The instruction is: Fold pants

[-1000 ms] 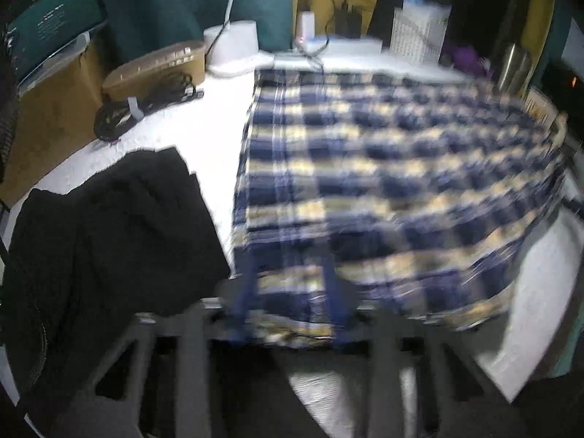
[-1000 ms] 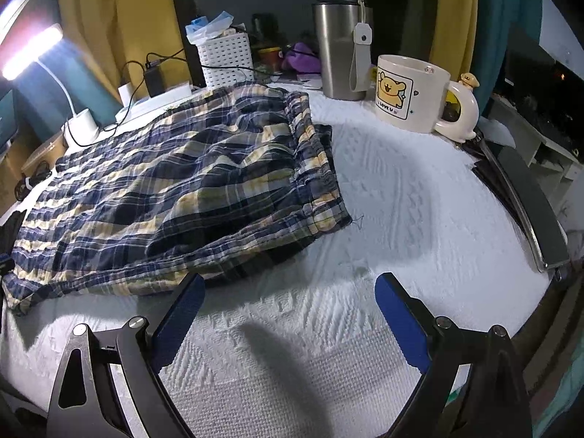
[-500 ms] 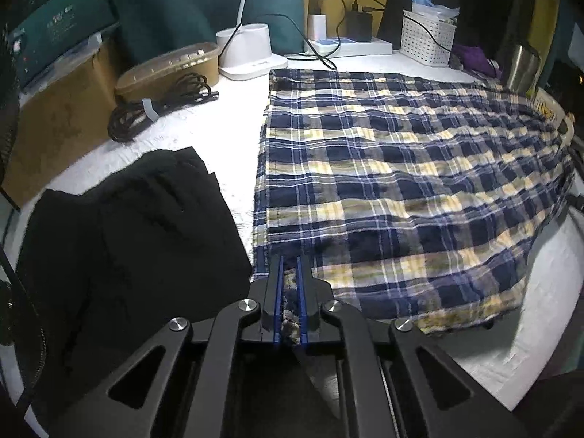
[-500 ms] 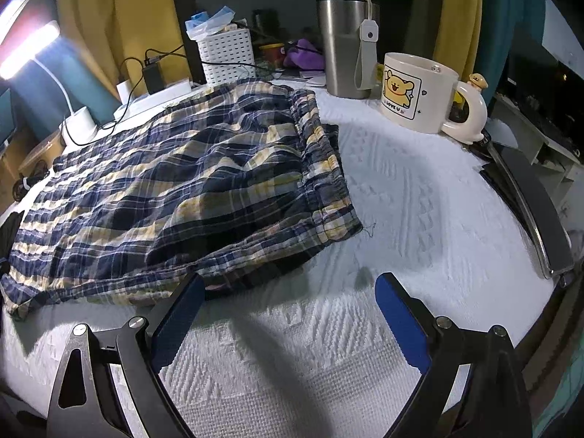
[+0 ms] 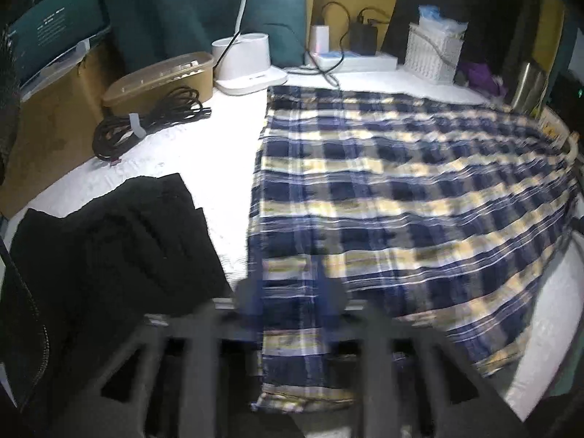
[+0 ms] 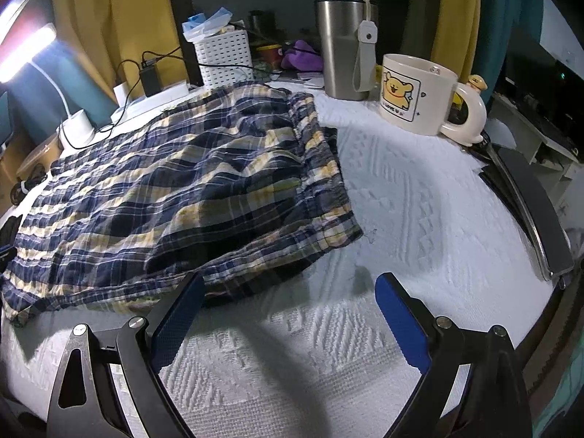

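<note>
Blue, white and yellow plaid pants lie spread on a white textured table cover. In the left wrist view my left gripper is blurred, its jaws apart, with the near-left hem corner of the pants lying between and over them. In the right wrist view the pants lie with the waistband end toward the right. My right gripper is open and empty, its left finger close to the near edge of the pants.
A black garment lies left of the pants. A coiled black cable, a tan box and a white lamp base stand behind. A steel tumbler, a bear mug and a white basket stand at the back.
My left gripper was shut on the hem corner half a second ago and has since opened, with motion blur. The right gripper has moved closer to the pants' near edge.
</note>
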Motion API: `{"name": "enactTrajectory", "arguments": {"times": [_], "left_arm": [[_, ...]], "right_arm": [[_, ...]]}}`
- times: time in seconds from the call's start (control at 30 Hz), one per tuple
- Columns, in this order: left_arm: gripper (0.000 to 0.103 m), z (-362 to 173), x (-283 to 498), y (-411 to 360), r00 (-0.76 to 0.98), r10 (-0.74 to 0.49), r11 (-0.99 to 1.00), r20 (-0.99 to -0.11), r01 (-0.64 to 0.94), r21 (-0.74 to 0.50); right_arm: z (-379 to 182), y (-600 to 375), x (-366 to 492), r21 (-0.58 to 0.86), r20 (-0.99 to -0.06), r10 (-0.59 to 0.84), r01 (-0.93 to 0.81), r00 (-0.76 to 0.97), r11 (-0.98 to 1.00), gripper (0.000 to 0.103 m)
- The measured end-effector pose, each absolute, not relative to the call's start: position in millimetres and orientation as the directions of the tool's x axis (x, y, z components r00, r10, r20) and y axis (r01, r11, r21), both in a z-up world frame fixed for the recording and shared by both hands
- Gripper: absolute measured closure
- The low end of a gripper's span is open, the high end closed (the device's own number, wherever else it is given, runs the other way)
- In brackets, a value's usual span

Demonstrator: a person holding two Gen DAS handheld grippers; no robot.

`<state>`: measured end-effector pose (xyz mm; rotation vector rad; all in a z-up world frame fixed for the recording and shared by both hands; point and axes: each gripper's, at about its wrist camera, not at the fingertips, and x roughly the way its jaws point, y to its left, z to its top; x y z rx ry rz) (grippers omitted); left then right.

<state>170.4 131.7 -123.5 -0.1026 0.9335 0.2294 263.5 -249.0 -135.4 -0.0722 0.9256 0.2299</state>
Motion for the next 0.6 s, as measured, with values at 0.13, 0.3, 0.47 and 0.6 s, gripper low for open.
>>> {"name": "enactTrajectory", "arguments": {"times": [0.13, 0.3, 0.47, 0.6], "left_arm": [[0.102, -123.0, 165.6, 138.6, 0.574, 0.184, 0.965, -0.798, -0.261, 0.034], [0.102, -125.2, 163.0, 145.8, 0.560, 0.205, 0.960, -0.802, -0.276, 0.052], [0.100, -113.1, 163.0, 148.8, 0.568, 0.159, 0.958, -0.808, -0.285, -0.012], [0.058, -98.5, 163.0, 153.9, 0.592, 0.179, 0.954, -0.786, -0.301, -0.009]], "right_arm": [[-136.6, -248.5, 264.7, 0.047, -0.801, 0.168, -0.219, 0.575, 0.975, 0.008], [-138.9, -245.7, 266.7, 0.068, -0.806, 0.187, -0.226, 0.562, 0.972, 0.008], [-137.7, -244.8, 265.4, 0.098, -0.808, 0.209, -0.225, 0.551, 0.970, 0.003], [-136.7, -244.8, 265.6, 0.184, -0.801, 0.279, -0.225, 0.531, 0.957, 0.001]]}}
